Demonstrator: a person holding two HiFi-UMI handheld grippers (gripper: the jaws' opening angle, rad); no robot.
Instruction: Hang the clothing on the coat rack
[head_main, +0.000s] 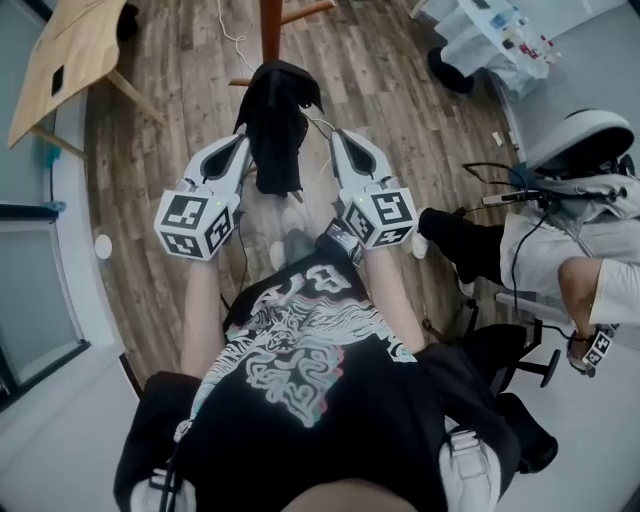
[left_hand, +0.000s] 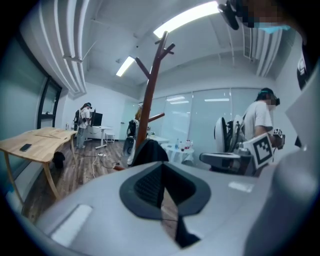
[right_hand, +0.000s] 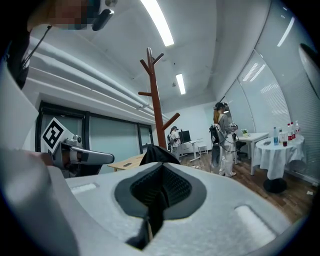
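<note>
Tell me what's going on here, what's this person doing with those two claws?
A person is holding a black garment in the air with two handheld grippers. The left claw and the right claw are each closed on the cloth, one on each side, so it hangs between them. The wooden coat rack stands just ahead of them. The garment is not yet on the rack.
</note>
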